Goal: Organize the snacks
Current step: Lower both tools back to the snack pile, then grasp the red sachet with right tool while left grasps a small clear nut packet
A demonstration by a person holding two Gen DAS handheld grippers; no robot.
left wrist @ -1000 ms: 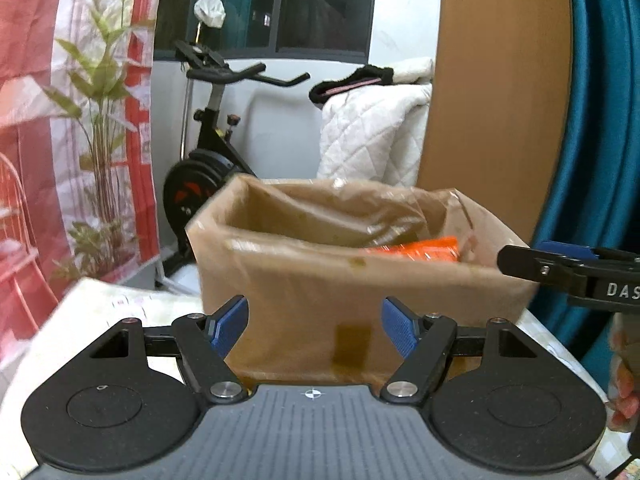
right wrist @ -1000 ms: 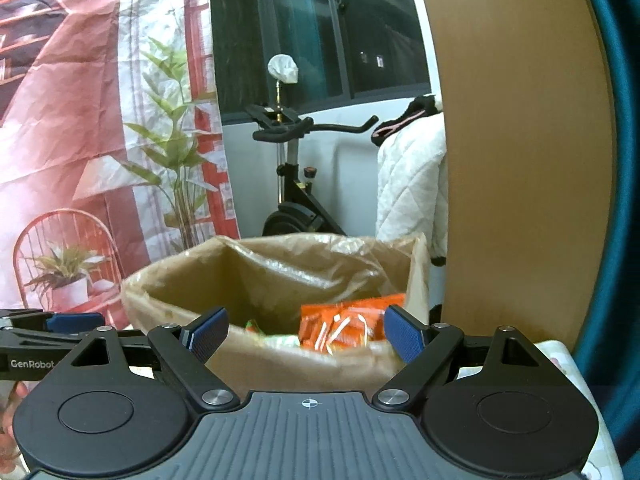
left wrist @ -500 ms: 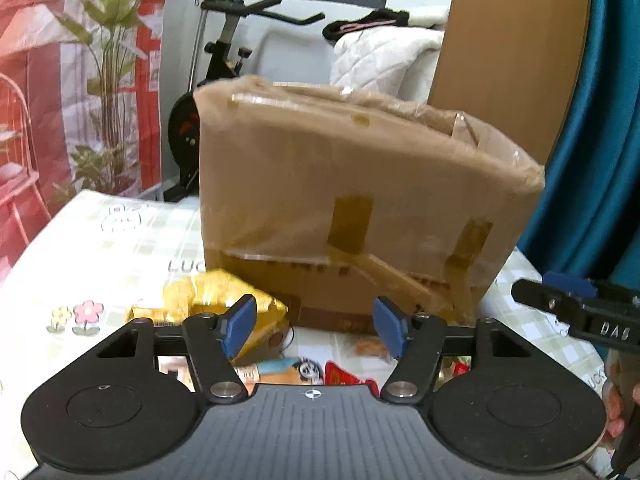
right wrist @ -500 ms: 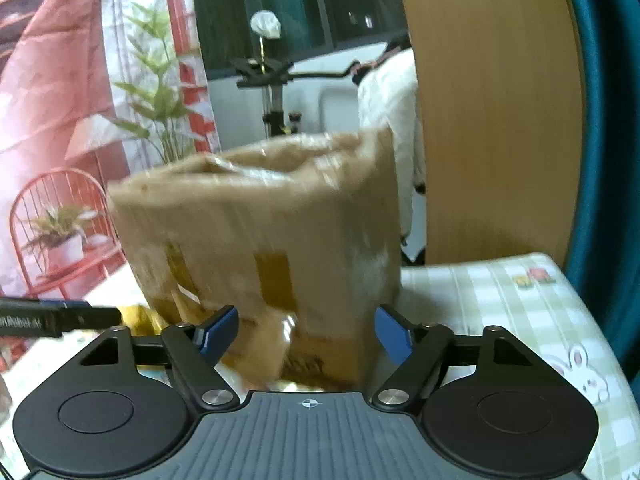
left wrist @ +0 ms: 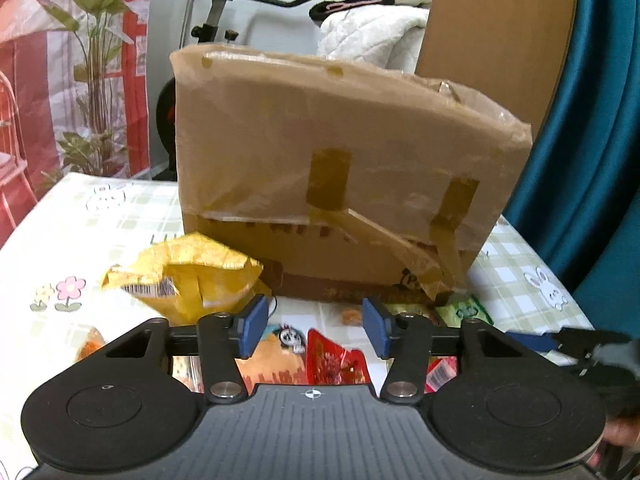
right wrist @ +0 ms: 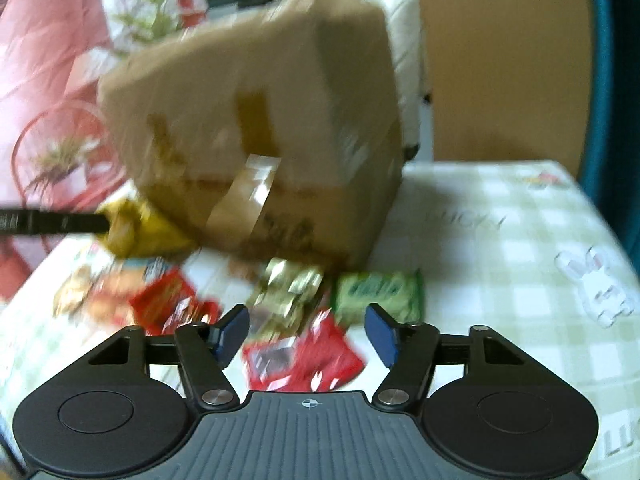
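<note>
Just outside cardboard box (left wrist: pixel 344 168), loose snack packets (right wrist: pixel 304 356)

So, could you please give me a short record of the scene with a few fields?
surface: checked tablecloth with rabbit prints
container: taped cardboard box, standing upright
beside box: yellow snack bag
loose snacks: green packet, red packets
left claw: open, jaws just closing, nothing gripped
right claw: open, jaws just closing, over red packets

checked tablecloth (left wrist: pixel 100 240) carries cardboard box (left wrist: pixel 340 160) and snack packets (right wrist: pixel 304 356).
</note>
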